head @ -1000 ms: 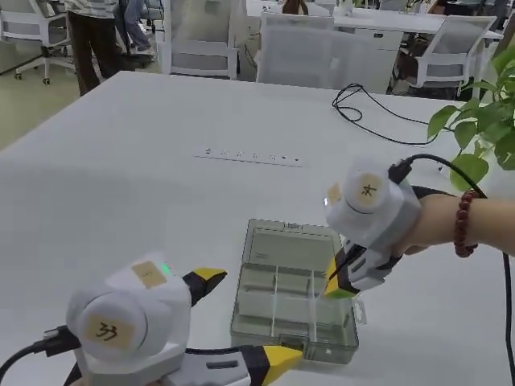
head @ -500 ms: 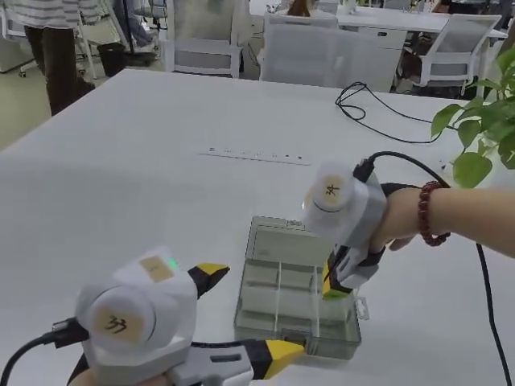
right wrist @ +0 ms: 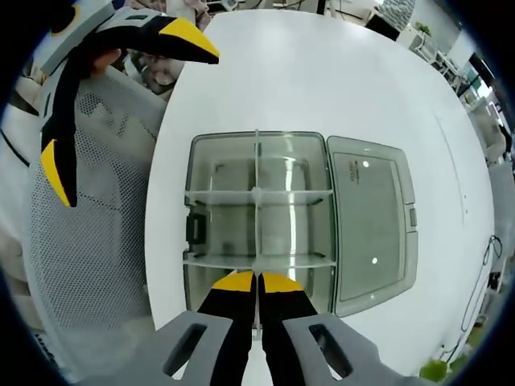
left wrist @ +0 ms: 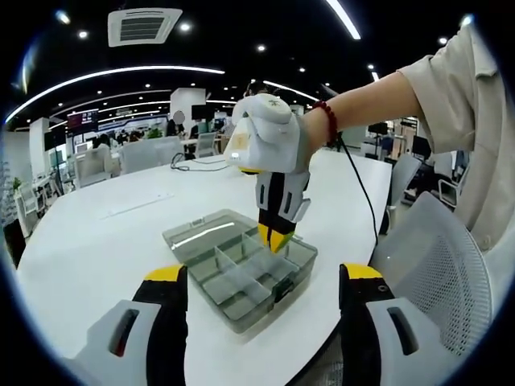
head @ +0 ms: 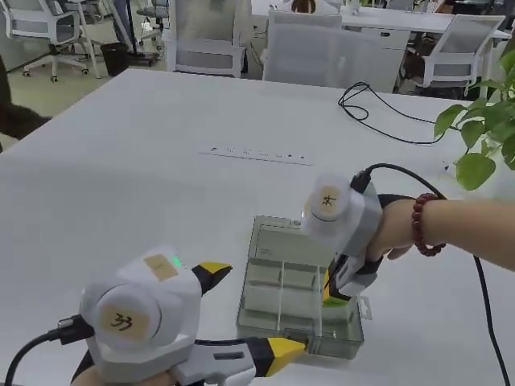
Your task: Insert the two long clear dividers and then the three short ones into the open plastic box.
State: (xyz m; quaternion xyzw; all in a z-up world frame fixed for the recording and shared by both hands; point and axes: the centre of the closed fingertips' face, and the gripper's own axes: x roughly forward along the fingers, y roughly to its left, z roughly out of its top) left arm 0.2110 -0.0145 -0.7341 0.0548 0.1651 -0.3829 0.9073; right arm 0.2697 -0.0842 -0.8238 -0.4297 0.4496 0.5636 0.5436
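White tabletop [head: 161, 161] holds the open plastic box [head: 334, 344], with its lid [right wrist: 370, 217] lying flat at 12 o'clock in the head view. My right tongs [right wrist: 257, 280] are pinched narrow on the top edge of a clear divider [right wrist: 257, 161], near the box's 4 o'clock corner. I see other dividers [right wrist: 221, 195] crossing inside, making little rooms, but I cannot count them. My left tongs [head: 249, 312] hang wide and empty at 7 o'clock. I think most of the job is done.

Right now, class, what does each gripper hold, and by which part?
The right gripper appears to pinch a short clear divider by its top edge, inside the box. The left gripper is open, holding nothing.
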